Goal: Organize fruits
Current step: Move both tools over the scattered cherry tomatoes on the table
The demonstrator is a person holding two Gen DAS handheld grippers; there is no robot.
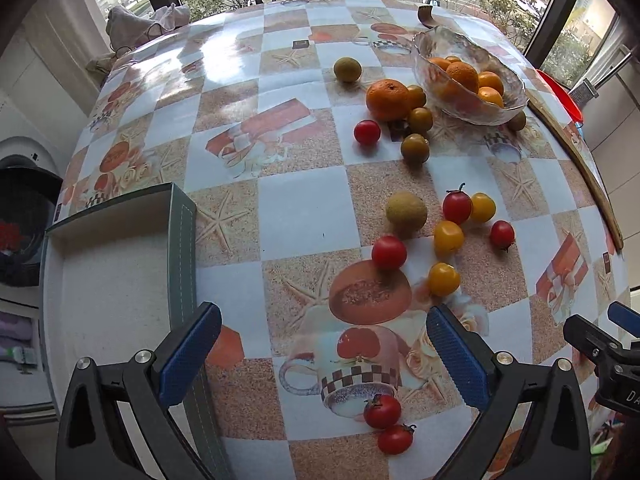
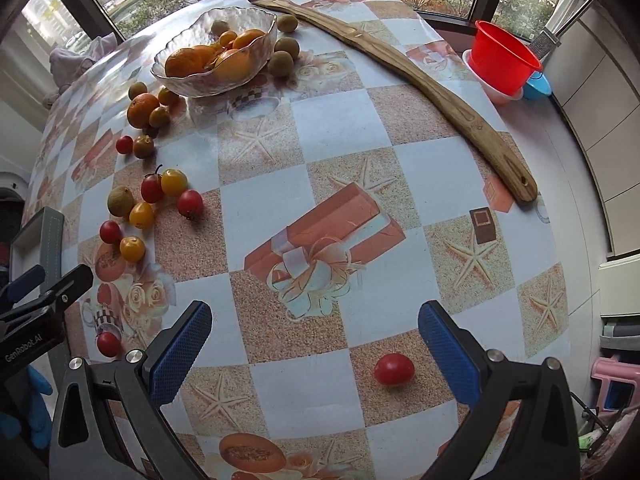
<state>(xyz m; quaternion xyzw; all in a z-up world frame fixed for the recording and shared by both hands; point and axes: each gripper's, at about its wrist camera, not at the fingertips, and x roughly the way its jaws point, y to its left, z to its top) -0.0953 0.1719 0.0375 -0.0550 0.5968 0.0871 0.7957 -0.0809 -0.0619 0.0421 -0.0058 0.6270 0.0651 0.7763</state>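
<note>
A glass bowl (image 1: 472, 76) holding oranges stands at the far right of the table; it also shows in the right wrist view (image 2: 216, 52). A loose orange (image 1: 387, 94), several red and yellow cherry tomatoes (image 1: 456, 206) and brownish-green round fruits (image 1: 406, 211) lie scattered on the tablecloth. My left gripper (image 1: 324, 356) is open and empty above two red tomatoes (image 1: 382, 411). My right gripper (image 2: 316, 354) is open and empty, with one red tomato (image 2: 394, 369) on the table between its fingers. A grey-rimmed tray (image 1: 182, 240) sits at the left.
A long curved wooden stick (image 2: 400, 68) lies along the table's right side. A red plastic bowl (image 2: 502, 62) stacked on others stands off the far right corner. A washing machine (image 1: 24, 216) is to the left, beyond the table edge.
</note>
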